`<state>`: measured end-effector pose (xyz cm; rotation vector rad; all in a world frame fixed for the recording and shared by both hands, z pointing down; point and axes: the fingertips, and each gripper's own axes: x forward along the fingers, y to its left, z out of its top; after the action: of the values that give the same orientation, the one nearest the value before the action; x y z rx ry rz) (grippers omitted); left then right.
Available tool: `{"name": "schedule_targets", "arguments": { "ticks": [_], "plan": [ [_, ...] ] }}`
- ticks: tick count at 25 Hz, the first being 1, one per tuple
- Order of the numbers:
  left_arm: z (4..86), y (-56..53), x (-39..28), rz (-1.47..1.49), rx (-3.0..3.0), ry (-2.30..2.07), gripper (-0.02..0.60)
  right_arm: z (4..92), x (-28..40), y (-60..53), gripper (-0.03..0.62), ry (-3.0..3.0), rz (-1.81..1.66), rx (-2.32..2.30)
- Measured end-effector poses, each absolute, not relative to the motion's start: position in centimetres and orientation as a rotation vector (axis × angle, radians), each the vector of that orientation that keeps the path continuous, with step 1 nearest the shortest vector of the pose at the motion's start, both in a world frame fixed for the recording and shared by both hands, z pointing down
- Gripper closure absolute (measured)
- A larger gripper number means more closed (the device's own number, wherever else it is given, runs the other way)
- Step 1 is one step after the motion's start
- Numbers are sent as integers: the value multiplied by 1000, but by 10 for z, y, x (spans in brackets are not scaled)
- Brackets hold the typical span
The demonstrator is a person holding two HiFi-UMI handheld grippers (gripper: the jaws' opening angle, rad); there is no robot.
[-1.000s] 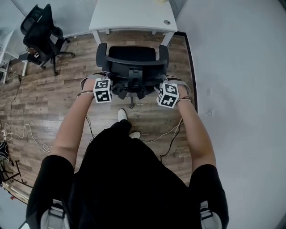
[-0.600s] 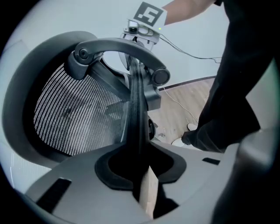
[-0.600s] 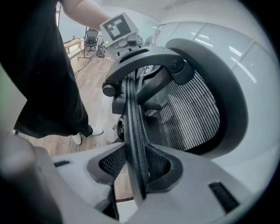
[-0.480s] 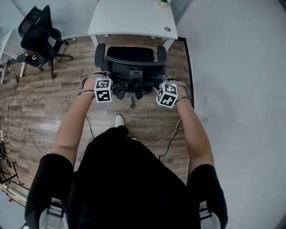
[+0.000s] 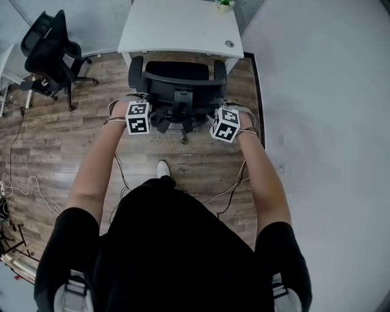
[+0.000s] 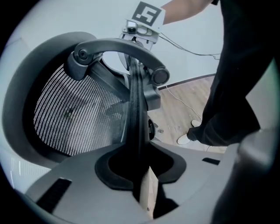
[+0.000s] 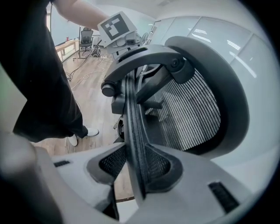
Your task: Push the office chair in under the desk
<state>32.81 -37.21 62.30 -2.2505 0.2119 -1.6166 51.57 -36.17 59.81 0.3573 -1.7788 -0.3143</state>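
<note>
A black office chair [image 5: 177, 82] stands in front of the white desk [image 5: 177, 24], its seat front at the desk's near edge. My left gripper [image 5: 140, 113] grips the left edge of the mesh backrest [image 6: 74, 118], and the rim runs between its jaws [image 6: 140, 175]. On the other side, my right gripper [image 5: 222, 119] is shut on the right edge of the backrest [image 7: 192, 113], with the mesh rim pinched between its jaws [image 7: 133, 175]. The curved headrest bar [image 6: 122, 46] arches over the backrest in both gripper views.
A second black chair [image 5: 49, 49] stands at the far left. Cables [image 5: 24, 183] trail over the wooden floor. A white wall [image 5: 317, 122] runs along the right of the desk. A small plant [image 5: 223, 3] sits on the desk. The person's shoe [image 5: 163, 169] is behind the chair.
The chair and both grippers have moved forward toward the desk. The person has stepped after them. Both grips are unchanged.
</note>
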Motion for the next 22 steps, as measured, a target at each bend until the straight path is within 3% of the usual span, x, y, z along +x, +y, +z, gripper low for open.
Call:
{"name": "schedule_targets", "arguments": {
  "ticks": [22],
  "plan": [
    [624,-424,316,-1573,-2208,206,499,602,502,-407,457,-1775,-270,365]
  ]
}}
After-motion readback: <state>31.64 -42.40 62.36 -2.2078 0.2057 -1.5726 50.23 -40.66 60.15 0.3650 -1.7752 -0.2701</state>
